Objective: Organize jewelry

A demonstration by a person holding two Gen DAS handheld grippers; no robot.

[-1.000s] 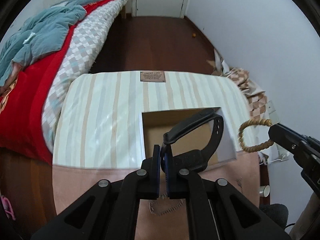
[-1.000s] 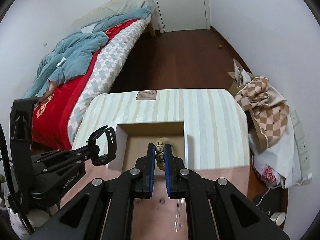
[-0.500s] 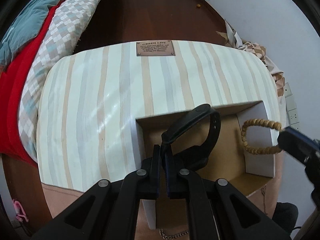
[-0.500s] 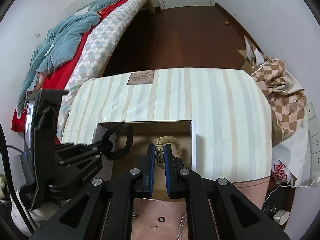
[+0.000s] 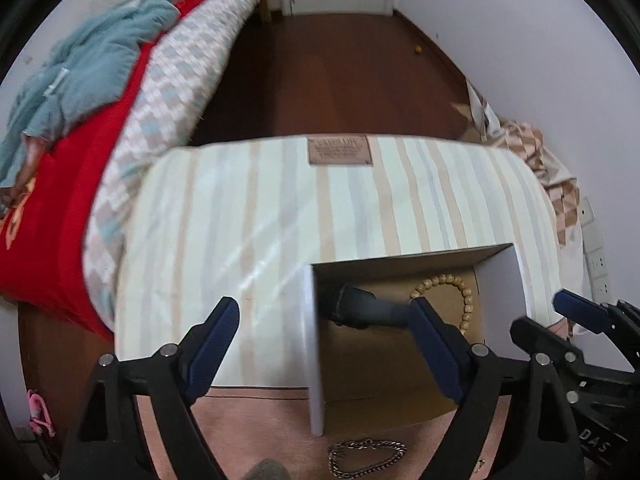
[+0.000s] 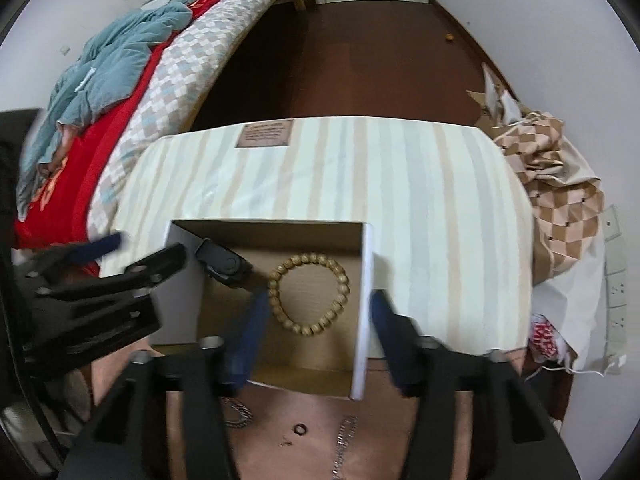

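Fingers (image 5: 224, 320) of both grippers spread wide — gripping nothing.
Inside cardboard box (image 6: 366, 280): bead bracelet (image 6: 308, 294) lying flat, black wristband (image 6: 224, 266) just beside it — chain (image 5: 366, 458) outside.

both grippers (left (image 5: 324, 328), right (image 6: 316, 320)) opened, dropping watch (image 6: 224, 262) and bracelet (image 6: 308, 294) into box (image 6: 366, 280).

- The left gripper (image 5: 324, 322), black with blue pads, is spread wide, gripping nothing.
- An open white-walled cardboard box (image 5: 314, 344) sits between its fingers on the pale striped tablecloth (image 5: 256, 216).
- Inside lie a black wristband (image 5: 360, 310) and a tan wooden bead bracelet (image 5: 460, 292), touching.
- A silver chain bracelet (image 5: 366, 458) lies on the pink surface (image 5: 260, 420) just before the box.
- The right gripper (image 5: 576, 314) enters at the right edge.
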